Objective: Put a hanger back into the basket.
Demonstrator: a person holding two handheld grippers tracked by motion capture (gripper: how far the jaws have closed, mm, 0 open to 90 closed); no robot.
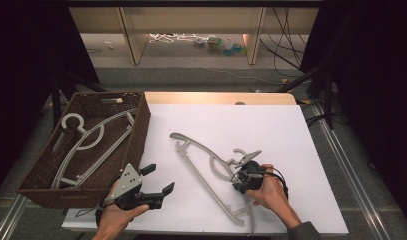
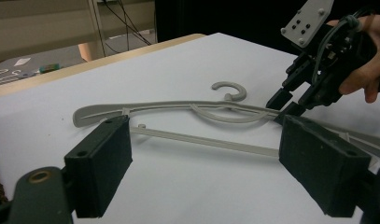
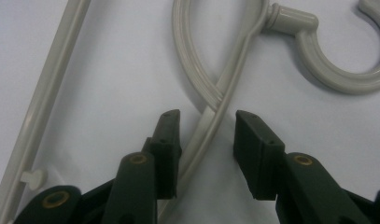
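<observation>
Grey plastic, the hanger (image 1: 211, 167) lay on the white table (image 1: 271, 130) in our high view, our right gripper (image 1: 248, 177) at its neck, our left gripper (image 1: 156, 182) apart beside the basket (image 1: 41, 180). Our left gripper view showed spread, empty jaws. Our right gripper view showed jaws straddling the hanger's arm (image 3: 211, 126), not yet pinching.

A brown woven basket (image 1: 141, 117) sits at the left edge of the white tabletop (image 1: 271, 125), with a grey hanger (image 1: 88, 145) lying inside it. Beyond the table, wooden shelf legs (image 1: 128, 35) stand on the floor, with black cables (image 1: 286, 45) and small colourful bits (image 1: 221, 45) scattered nearby.
</observation>
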